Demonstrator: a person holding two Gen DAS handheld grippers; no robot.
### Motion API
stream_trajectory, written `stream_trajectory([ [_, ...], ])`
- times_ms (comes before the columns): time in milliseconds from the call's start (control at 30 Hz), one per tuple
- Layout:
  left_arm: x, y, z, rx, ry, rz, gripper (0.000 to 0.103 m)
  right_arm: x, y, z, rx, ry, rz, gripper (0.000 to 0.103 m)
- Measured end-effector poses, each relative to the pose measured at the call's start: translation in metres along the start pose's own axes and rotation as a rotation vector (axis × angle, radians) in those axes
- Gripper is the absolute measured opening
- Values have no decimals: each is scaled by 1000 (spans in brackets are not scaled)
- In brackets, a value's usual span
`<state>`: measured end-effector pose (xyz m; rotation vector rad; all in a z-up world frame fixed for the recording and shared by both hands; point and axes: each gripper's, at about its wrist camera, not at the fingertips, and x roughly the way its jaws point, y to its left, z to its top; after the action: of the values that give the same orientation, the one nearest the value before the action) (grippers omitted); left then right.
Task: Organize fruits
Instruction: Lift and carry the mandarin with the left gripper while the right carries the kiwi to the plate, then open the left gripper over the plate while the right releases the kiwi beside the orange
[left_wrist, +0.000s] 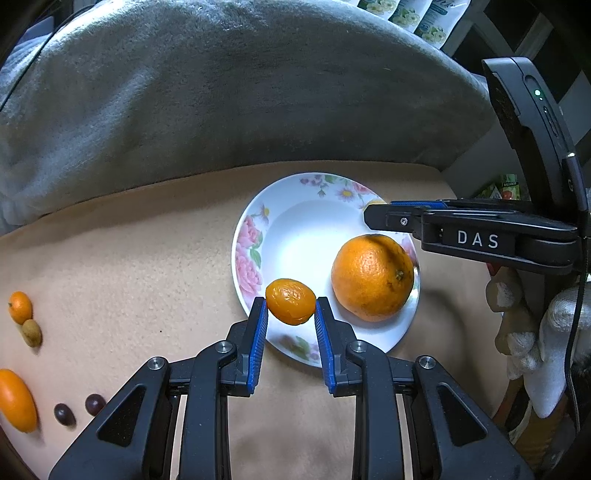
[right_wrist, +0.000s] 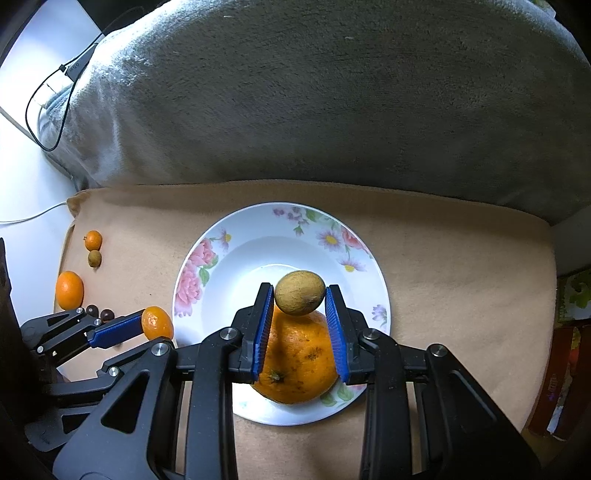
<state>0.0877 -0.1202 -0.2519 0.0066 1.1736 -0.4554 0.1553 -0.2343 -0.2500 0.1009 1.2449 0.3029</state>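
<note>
A white floral plate (left_wrist: 258, 236) (right_wrist: 236, 236) lies on a tan cloth, with a large orange (left_wrist: 372, 277) (right_wrist: 295, 365) resting in it. My left gripper (left_wrist: 290, 301) is shut on a small wrinkled kumquat (left_wrist: 290, 301) (right_wrist: 157, 322), held over the plate's near left rim. My right gripper (right_wrist: 300, 298) is shut on a brownish-green longan (right_wrist: 300, 298), held above the orange near the plate's middle. In the left wrist view the right gripper (left_wrist: 373, 218) comes in from the right over the plate, and the longan is hidden there.
More fruit lies at the cloth's left edge: a small kumquat (right_wrist: 93, 240), a longan (right_wrist: 94, 257), a larger kumquat (right_wrist: 69, 290) and two dark berries (left_wrist: 79, 409). A grey blanket (right_wrist: 332, 92) rises behind the cloth. A black cable (right_wrist: 55, 110) hangs at far left.
</note>
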Motion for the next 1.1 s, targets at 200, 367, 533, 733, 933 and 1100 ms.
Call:
stream_trajectory([
  [200,2,-3,1,6,0,3,28,-1,1,0,1,-16,-16,57],
  [367,0,-5,1,18,-11,10,47,-4,2,1,5,-26,-16,62],
  [533,-2,-6,1,23,-14,13,64,-7,2,0,13,-34,-18,70],
  [733,-2,-5,-2,26,-12,22,64,-9,2,-1,21,-37,-13,70],
  [933,-5,-5,-1,28,-23,27,64,-15,3,-3,19,-54,-17,70],
  [1100,-9,-5,-3,25,-30,28,64,-25,3,-4,13,-101,-17,84],
])
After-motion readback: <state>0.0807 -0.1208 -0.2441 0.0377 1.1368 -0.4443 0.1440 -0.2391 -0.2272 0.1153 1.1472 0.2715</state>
